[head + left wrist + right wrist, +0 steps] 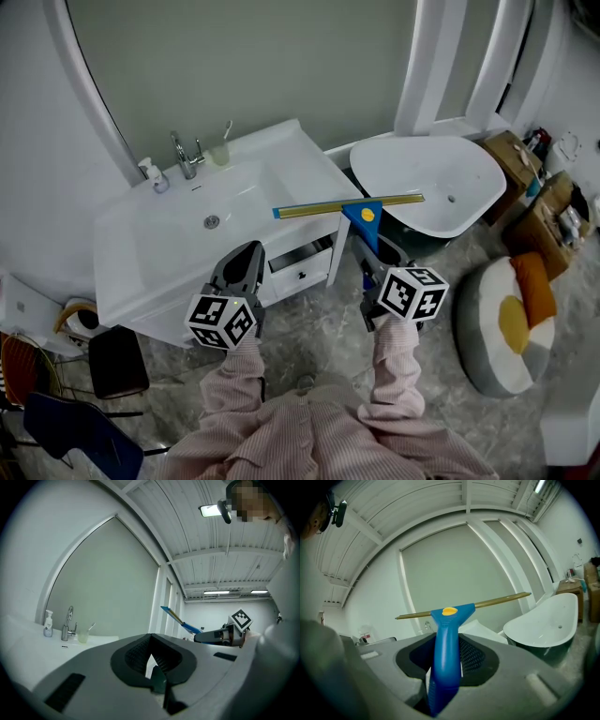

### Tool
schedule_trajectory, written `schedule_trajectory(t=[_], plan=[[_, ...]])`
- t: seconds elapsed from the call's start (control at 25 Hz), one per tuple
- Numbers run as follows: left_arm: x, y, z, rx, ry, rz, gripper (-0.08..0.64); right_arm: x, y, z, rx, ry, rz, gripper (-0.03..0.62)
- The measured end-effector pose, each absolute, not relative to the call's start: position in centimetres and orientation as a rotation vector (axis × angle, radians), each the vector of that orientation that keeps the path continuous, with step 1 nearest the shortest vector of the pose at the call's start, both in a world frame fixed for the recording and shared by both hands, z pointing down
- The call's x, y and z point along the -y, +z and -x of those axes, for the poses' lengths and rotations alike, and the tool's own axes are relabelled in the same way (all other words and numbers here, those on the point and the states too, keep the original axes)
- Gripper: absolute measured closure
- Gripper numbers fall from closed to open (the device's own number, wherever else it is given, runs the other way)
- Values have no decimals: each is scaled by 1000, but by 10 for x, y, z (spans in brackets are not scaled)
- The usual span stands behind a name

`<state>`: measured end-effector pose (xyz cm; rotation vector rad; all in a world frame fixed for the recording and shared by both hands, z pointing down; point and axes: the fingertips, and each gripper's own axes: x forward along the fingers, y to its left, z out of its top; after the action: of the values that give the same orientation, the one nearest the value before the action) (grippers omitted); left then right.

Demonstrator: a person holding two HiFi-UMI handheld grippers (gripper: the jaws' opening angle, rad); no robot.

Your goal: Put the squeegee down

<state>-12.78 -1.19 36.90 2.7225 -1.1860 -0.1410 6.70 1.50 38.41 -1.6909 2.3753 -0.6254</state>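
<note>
The squeegee (349,207) has a blue handle, a yellow button and a long brass-coloured blade. My right gripper (367,249) is shut on its handle and holds it above the floor, between the white vanity (122,246) and the bathtub (427,183). In the right gripper view the handle (446,639) stands upright between the jaws with the blade level on top. My left gripper (246,264) hangs in front of the vanity's edge, with its jaws together and nothing in them (152,663). The left gripper view shows the squeegee (180,620) off to the right.
On the vanity stand a faucet (186,155), a soap bottle (155,175) and a cup with a toothbrush (219,153). A drawer (300,262) stands open below. A round pouf (511,323) lies at the right, cardboard boxes (525,187) behind it, and chairs (84,412) at the lower left.
</note>
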Motion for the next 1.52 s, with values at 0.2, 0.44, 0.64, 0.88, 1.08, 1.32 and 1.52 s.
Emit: schedule_trajectory(t=[0.2,0.44,0.64,0.88,1.08,1.32,1.52], plan=[[30,370,132,1196,-143,-2715,558,3,387,-68,-2360,-640,1697,463],[55,376,133,1207,-134,-2696,558,30,394,-69,-2354,-668,1689,463],[84,383,132,1228,-127,-2683,558,63,401,-76,-2349,-684,1676,463],[136,387,123,1252,-133,-2660,558,122,404,-86,-2382,-699,1646,463],[178,393,109,1270,-132,-2629,558,173,408,-95,-2426,-726,1625,463],[227,395,98,1302,-127,-2587,558,231,411,-102,-2478,-768,1588,463],[267,403,88,1324,-123,-2544,558,276,416,-109,-2520,-796,1568,463]])
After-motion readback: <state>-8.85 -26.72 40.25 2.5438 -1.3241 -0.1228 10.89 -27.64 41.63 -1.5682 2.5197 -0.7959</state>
